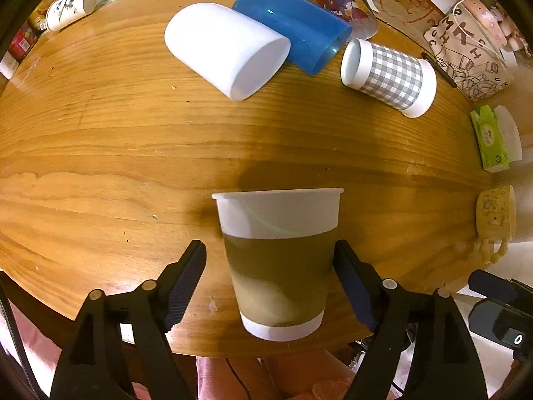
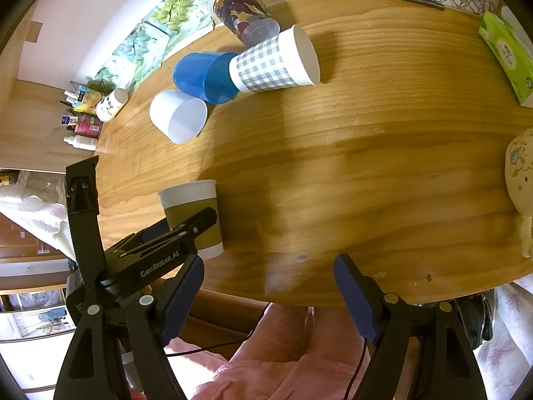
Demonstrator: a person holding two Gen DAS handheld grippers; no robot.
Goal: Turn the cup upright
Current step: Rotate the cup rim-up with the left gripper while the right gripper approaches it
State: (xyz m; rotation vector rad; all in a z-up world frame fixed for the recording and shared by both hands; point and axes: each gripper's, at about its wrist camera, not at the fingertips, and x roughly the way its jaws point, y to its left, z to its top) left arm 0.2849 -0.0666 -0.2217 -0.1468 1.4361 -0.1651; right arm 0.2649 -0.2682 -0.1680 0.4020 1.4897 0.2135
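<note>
The white paper cup with an olive-brown sleeve stands upright near the table's front edge in the left wrist view, rim up, its long axis vertical, right between the fingers of the left gripper. The jaws stand spread: the right finger looks to touch the sleeve at 3 o'clock, the left finger is apart at 9 o'clock, so nothing is clamped. Other cups lie on their sides at 12 o'clock: a white plastic cup, a blue plastic cup and a grey-checked paper cup. In the right wrist view the sleeved cup sits at 10 o'clock from the right gripper, whose jaws are wide and empty; the left is far nearer. This cup seems already righted.
</note>
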